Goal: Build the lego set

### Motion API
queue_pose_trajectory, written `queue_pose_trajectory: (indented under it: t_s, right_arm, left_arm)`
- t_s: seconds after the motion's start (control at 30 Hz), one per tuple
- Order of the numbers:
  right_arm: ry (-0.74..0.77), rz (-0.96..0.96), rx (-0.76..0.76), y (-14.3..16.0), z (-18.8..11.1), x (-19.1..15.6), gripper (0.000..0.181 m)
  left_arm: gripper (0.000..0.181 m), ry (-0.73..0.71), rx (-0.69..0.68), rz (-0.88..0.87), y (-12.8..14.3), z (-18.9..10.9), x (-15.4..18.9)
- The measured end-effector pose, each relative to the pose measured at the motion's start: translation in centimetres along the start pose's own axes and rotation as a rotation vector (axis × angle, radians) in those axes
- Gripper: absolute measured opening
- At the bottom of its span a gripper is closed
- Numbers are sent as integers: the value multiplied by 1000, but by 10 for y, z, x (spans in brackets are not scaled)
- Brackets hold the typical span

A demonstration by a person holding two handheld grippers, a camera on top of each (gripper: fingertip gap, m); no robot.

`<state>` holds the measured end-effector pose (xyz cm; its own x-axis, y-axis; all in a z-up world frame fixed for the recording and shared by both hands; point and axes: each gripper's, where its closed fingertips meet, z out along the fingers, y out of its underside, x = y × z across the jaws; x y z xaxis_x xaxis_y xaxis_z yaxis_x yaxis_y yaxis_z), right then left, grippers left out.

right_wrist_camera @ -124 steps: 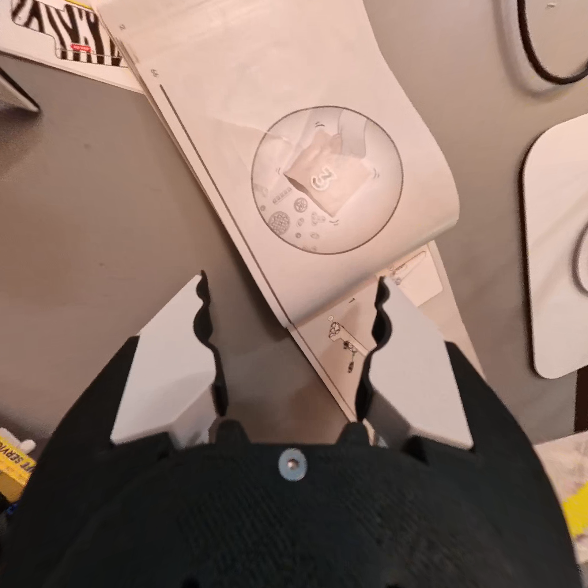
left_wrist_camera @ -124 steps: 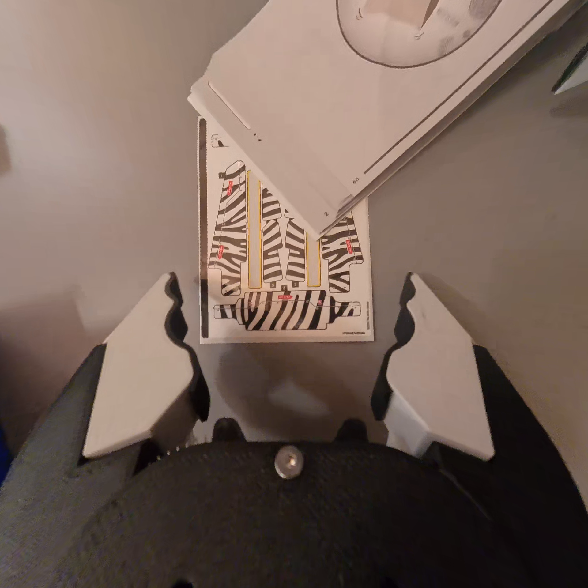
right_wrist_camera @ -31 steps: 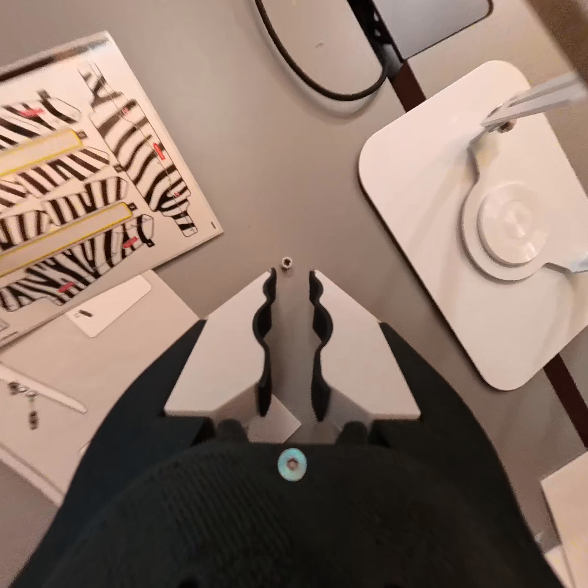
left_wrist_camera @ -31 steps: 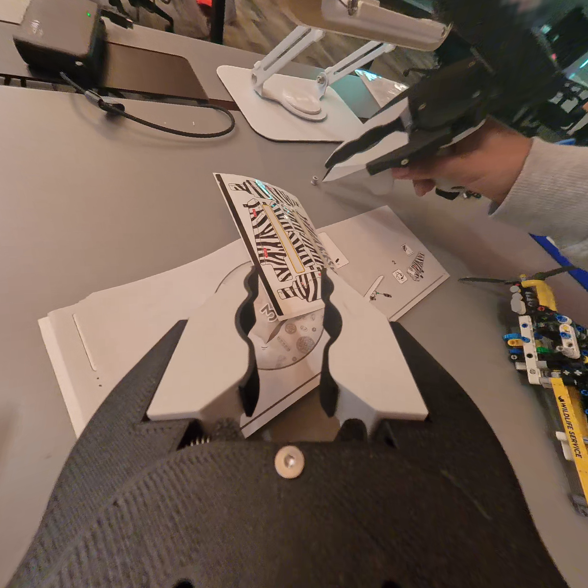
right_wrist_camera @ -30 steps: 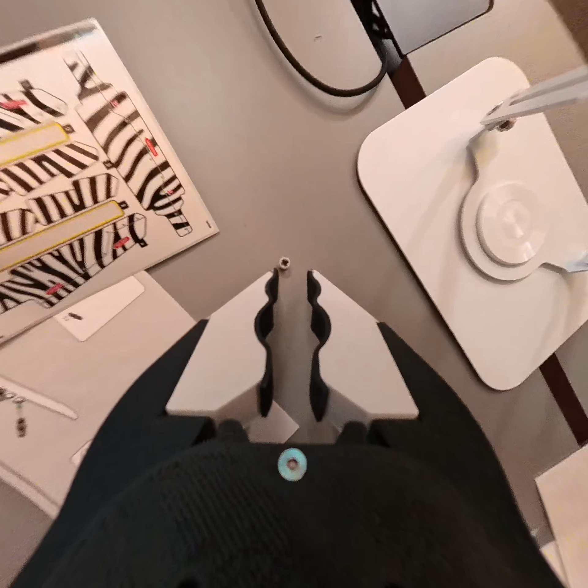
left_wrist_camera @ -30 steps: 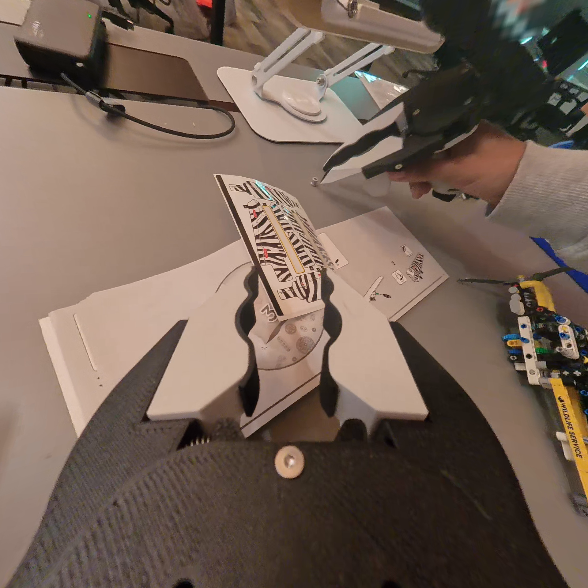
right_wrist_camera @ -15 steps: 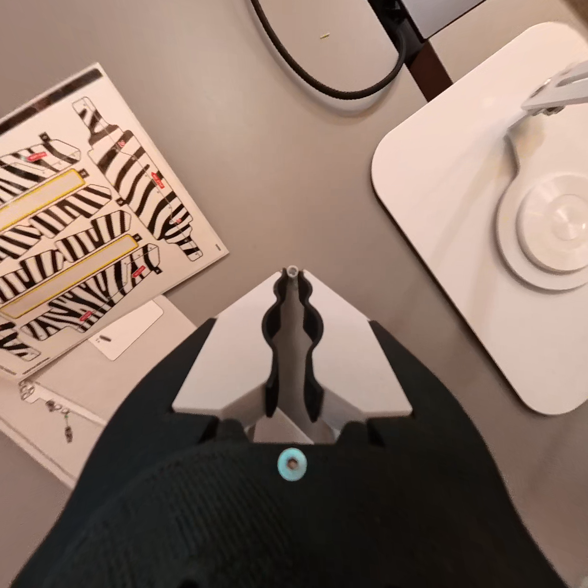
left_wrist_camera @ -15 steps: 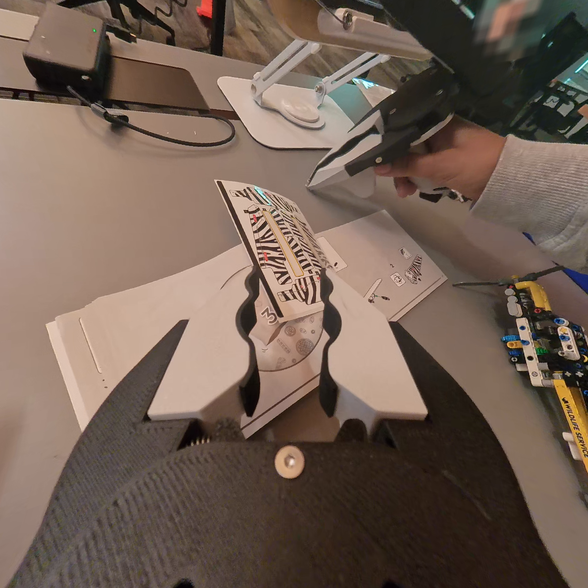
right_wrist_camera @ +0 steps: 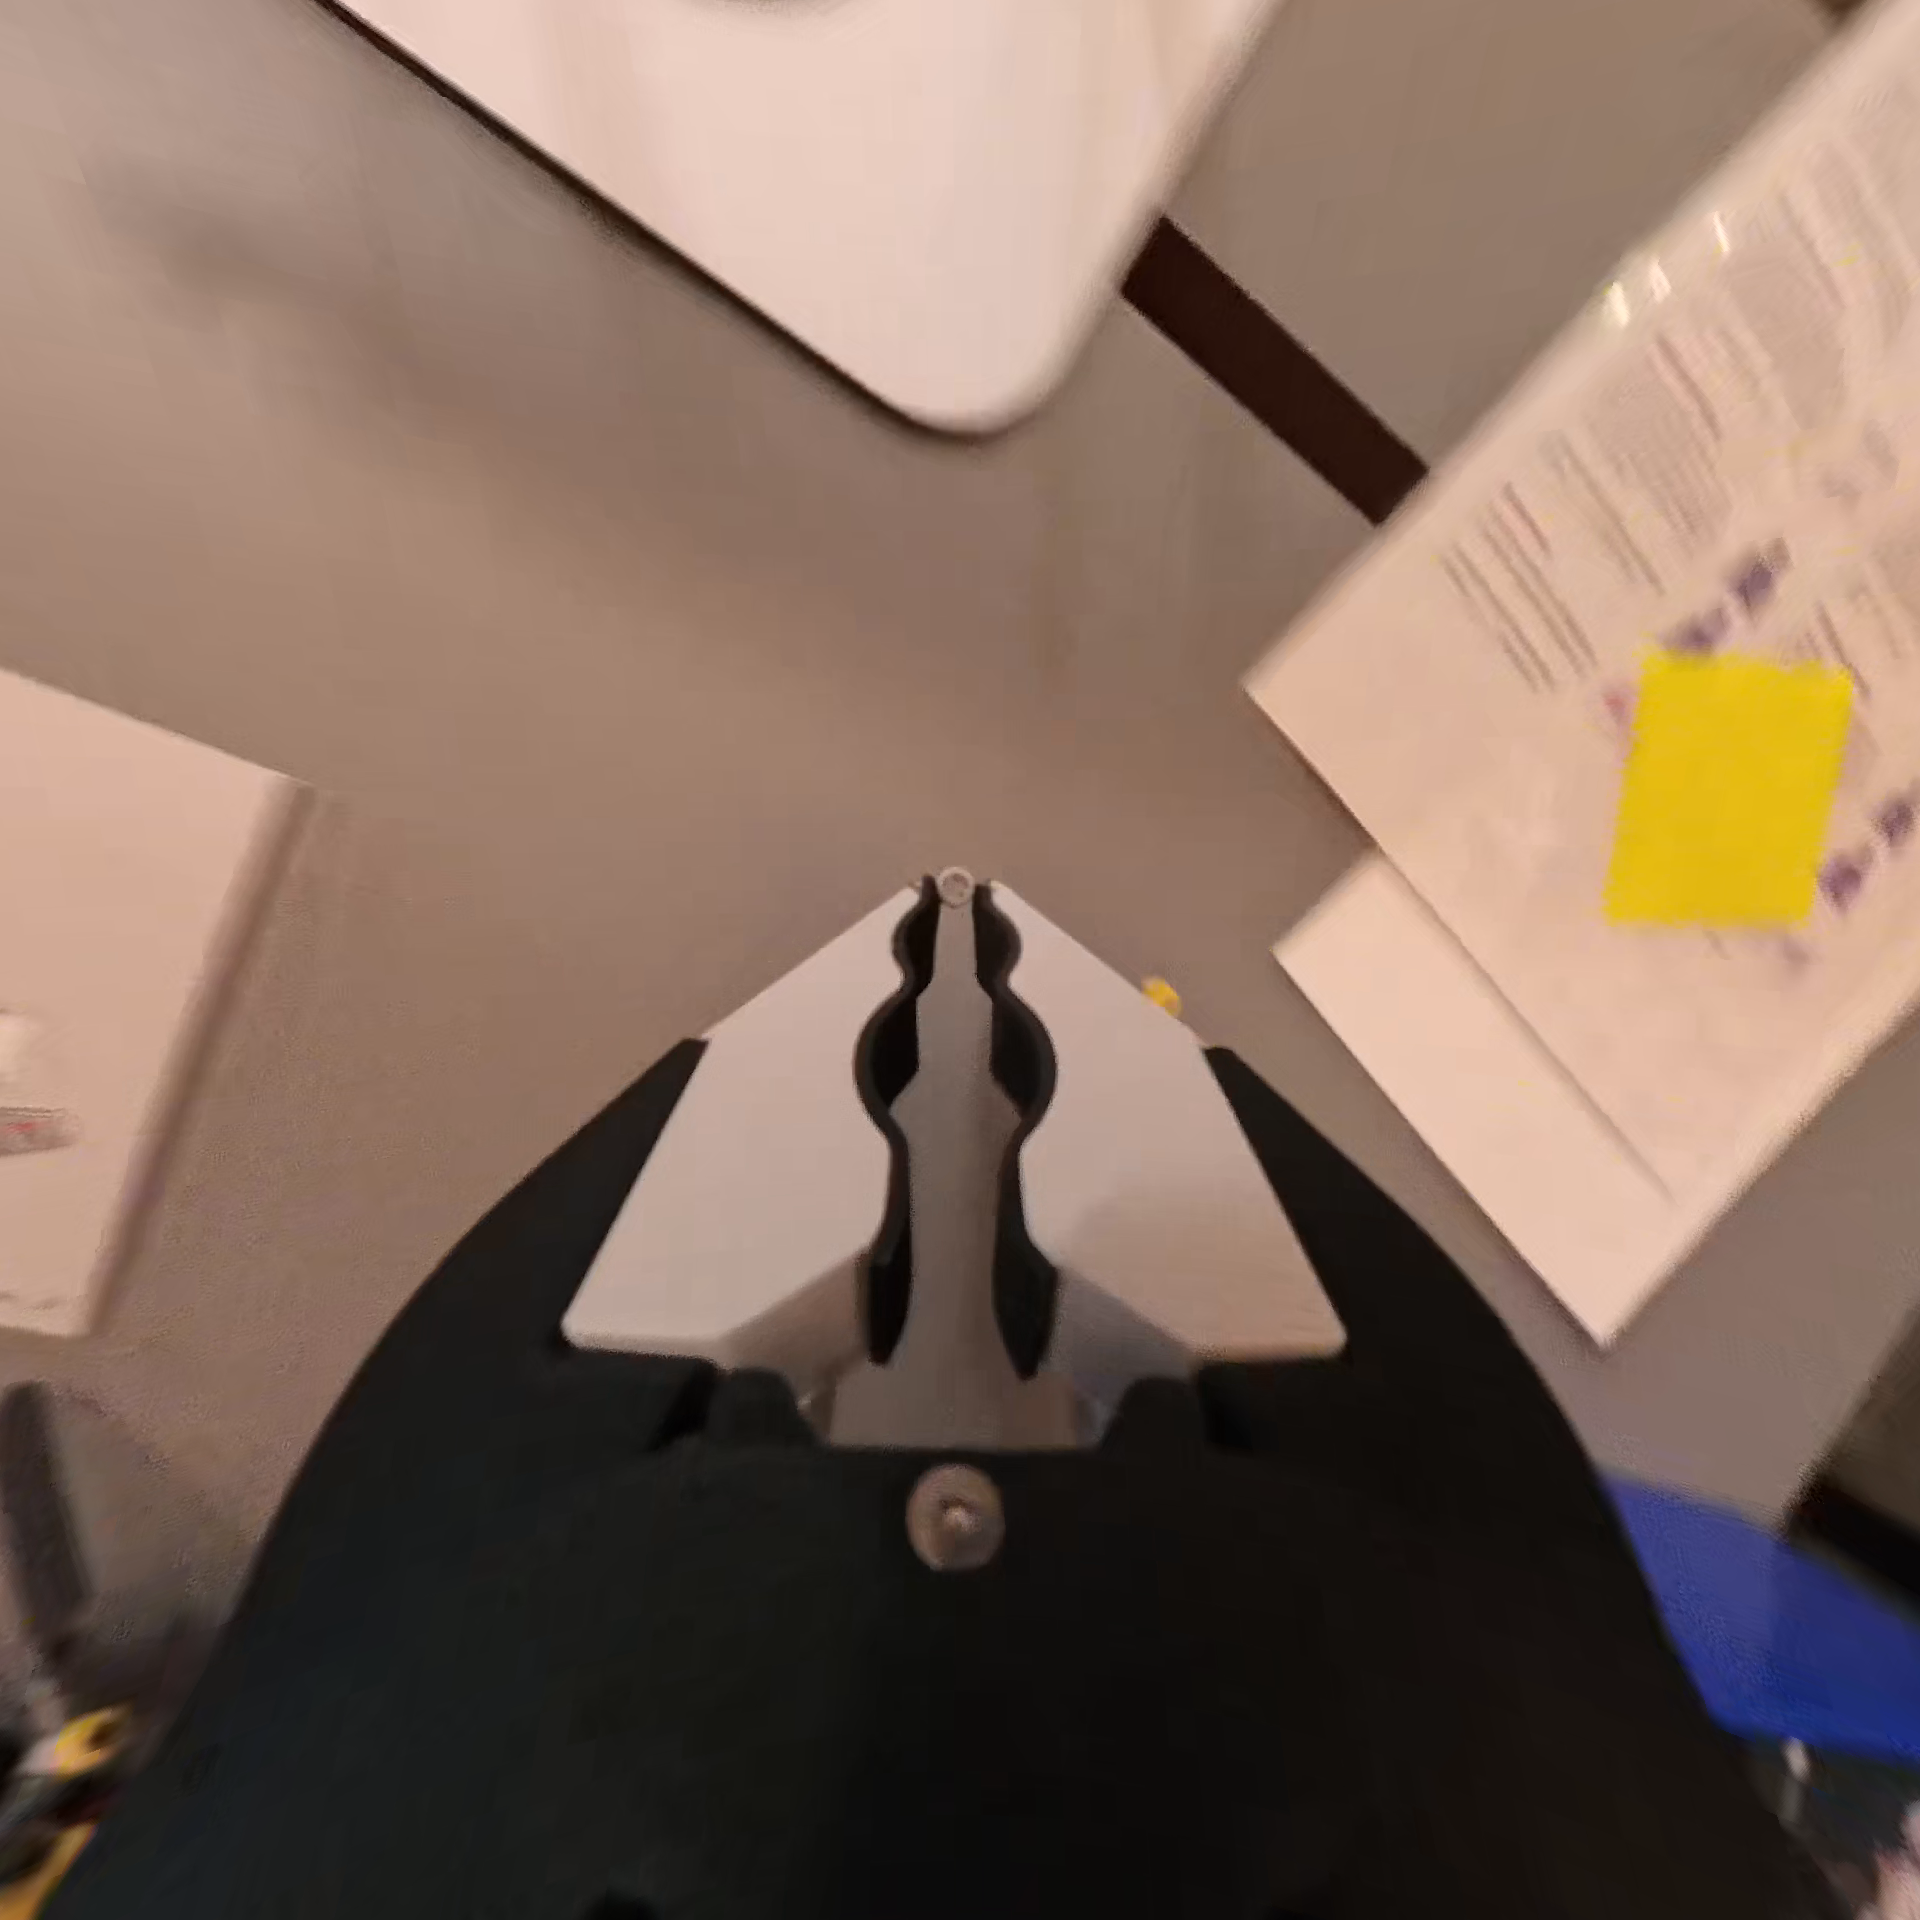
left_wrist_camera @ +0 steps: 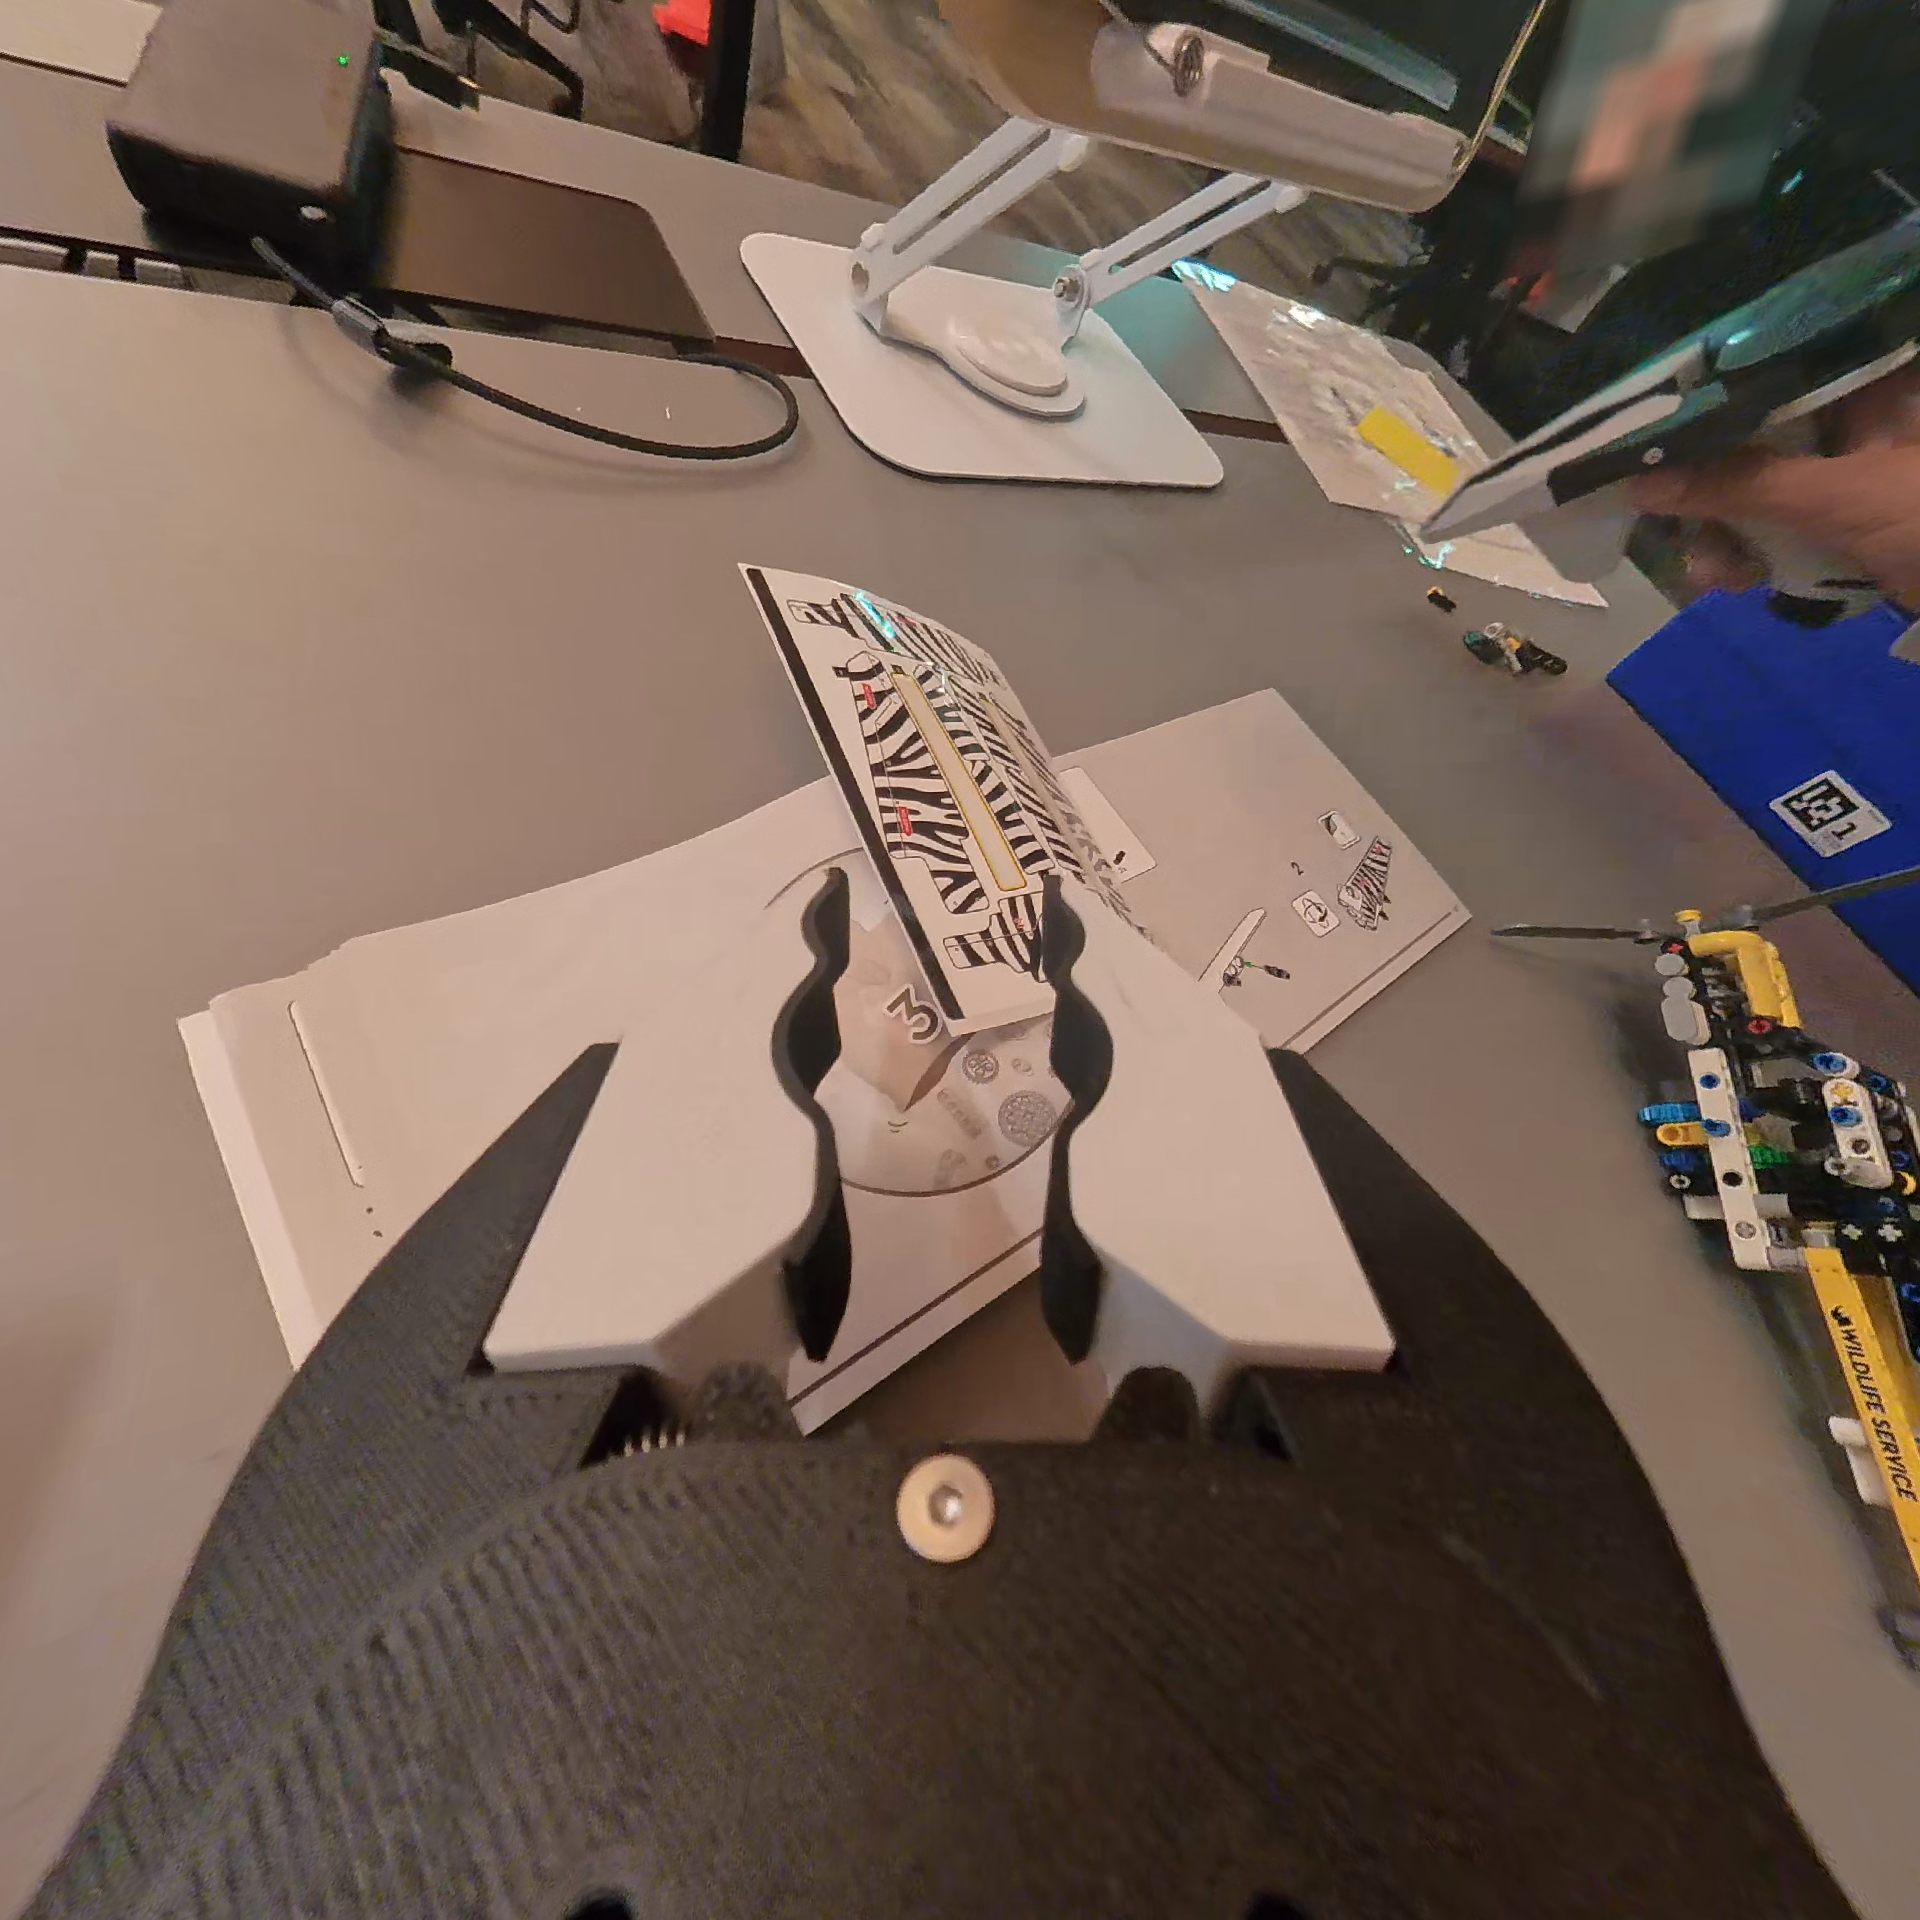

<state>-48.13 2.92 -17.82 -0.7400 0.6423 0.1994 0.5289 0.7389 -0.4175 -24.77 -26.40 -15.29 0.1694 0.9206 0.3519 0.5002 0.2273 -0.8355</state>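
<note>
The zebra-striped sticker sheet [left_wrist_camera: 940,810] stands on edge between the fingers of the left gripper [left_wrist_camera: 940,914], its long axis running up and away to the far left, its printed face turned right. Its near lower corner sits against the right finger; a gap shows beside the left finger, so whether the gripper truly clamps it cannot be told. It rises above the open instruction booklet [left_wrist_camera: 582,1049], which lies flat on the grey table [left_wrist_camera: 312,644].

The right gripper [right_wrist_camera: 954,891] is closed to a narrow slit and pinches a tiny grey round piece [right_wrist_camera: 954,886] at its very tips; its open end faces the camera, so its long axis points forward along the fingers.

At the right edge a partly built yellow lego model [left_wrist_camera: 1787,1132] lies lengthwise near-to-far, cut off by the frame. The right wrist view is motion-blurred: a sheet with a yellow patch [right_wrist_camera: 1725,790] and a white stand base [right_wrist_camera: 790,166] are only roughly readable.
</note>
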Motion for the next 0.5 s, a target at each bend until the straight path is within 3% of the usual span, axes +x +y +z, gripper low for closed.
queue_pose_trajectory:
  t_s: [0.03, 0.1, 0.2, 0.33, 0.5]
  right_arm:
    - [37, 39, -41, 17, 3, 18, 5]
    - [93, 115, -128, 50, 8, 46, 5]
    - [83, 205, -175, 79, 13, 62, 5]
    - [41, 254, -140, 84, 14, 61, 6]
    - [92, 219, -106, 77, 9, 66, 8]
  left_arm:
    - [35, -2, -4, 5, 1, 1, 1]
    - [35, -6, -11, 14, 2, 1, 2]
    - [35, -13, -16, 22, 3, 2, 1]
    - [35, -17, -23, 20, 6, 3, 0]
    - [34, -17, -25, 18, 6, 4, -1]
